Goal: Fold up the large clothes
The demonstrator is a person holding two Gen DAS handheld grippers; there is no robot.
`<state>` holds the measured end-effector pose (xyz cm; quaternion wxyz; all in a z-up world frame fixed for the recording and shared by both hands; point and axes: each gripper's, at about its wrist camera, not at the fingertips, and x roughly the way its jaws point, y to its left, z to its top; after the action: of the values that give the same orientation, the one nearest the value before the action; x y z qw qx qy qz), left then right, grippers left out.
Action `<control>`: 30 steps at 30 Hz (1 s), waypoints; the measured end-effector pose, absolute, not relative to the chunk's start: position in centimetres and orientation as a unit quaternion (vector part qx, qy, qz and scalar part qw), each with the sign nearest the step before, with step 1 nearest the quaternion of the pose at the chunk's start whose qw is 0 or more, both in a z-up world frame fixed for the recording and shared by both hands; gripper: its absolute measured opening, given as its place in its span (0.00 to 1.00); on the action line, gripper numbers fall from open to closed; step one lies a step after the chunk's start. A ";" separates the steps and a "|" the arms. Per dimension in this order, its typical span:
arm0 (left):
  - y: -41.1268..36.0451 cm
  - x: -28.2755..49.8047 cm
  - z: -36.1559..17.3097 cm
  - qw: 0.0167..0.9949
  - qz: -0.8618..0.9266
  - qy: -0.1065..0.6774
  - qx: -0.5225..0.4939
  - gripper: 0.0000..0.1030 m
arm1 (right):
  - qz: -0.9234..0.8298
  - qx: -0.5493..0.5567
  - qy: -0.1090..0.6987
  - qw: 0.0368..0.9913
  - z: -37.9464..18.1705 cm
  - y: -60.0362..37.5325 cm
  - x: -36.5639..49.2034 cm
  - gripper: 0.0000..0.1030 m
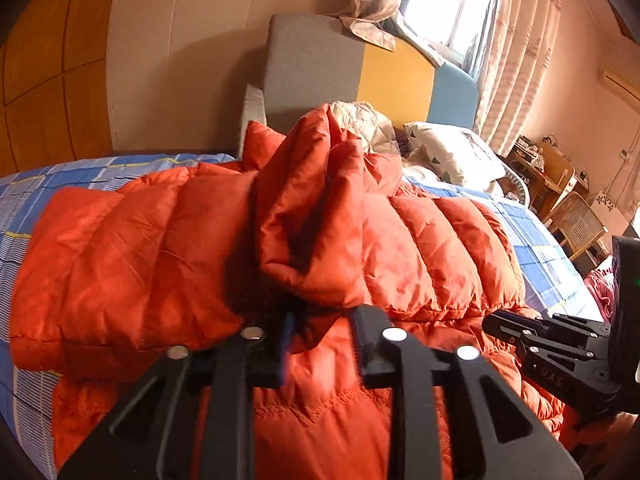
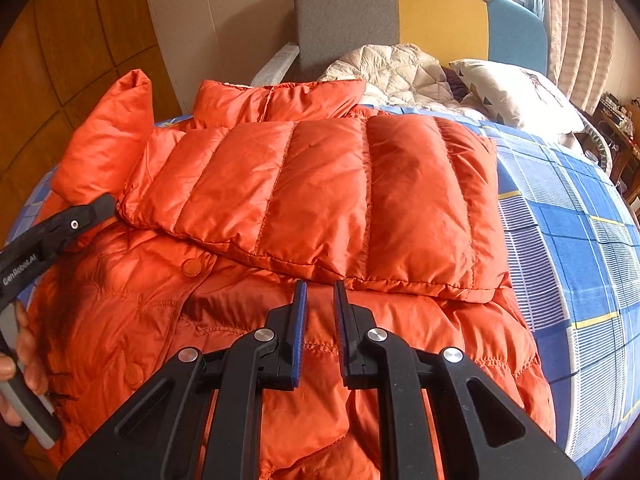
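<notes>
Left wrist view: I see the orange down jacket (image 1: 192,240) spread across the bed (image 1: 552,264), which wears a blue plaid sheet. One sleeve (image 1: 316,216) is bunched up and raised in front of my left tool (image 1: 324,320). Its jaws stand apart, with the puffy cuff end just beyond the tips; motion blur smears the left finger, so I cannot say for sure whether fabric touches it, but nothing looks pinched. I log the left tool as released.

Right tool (image 1: 496,326) enters this view at the right edge, low over the jacket hem.

Right wrist view: right tool (image 2: 320,292) hovers over the jacket body (image 2: 280,360), jaws parted by a narrow gap with orange fabric showing between them, gripping nothing. Just ahead of its tips lies the other sleeve (image 2: 320,200), folded flat across the chest, its cuff edge near the fingertips. Collar (image 2: 276,100) stands up at the far end. Two snap buttons (image 2: 192,267) show on the front placket.

Left tool (image 2: 104,205) appears at the left edge, tip resting against the jacket near the raised sleeve; a hand (image 2: 24,364) holds its handle.

Behind the bed: a grey, yellow and blue headboard (image 2: 440,16), a cream quilt (image 2: 400,68), a patterned pillow (image 2: 516,92), and curtains (image 1: 516,52) at a bright window.
</notes>
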<state>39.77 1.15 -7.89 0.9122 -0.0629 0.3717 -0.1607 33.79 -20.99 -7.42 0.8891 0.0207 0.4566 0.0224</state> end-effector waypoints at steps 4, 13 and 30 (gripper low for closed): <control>0.8 38.6 -8.2 0.910 -0.176 0.368 -0.071 0.55 | 0.032 0.034 0.455 0.889 -7.3 -21.1 34.2 0.13; 3.7 35.7 -9.2 0.921 -0.121 0.361 -0.085 0.56 | 0.077 0.056 0.418 0.904 -6.2 -19.3 35.1 0.68; 6.1 36.1 -9.4 0.911 -0.050 0.407 -0.049 0.56 | 0.152 0.072 0.441 0.882 -4.4 -12.7 39.0 0.62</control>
<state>36.08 6.08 -9.37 0.9108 -0.0486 0.4069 -0.0496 38.96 -12.75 -4.35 0.8815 0.0721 0.4410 0.1523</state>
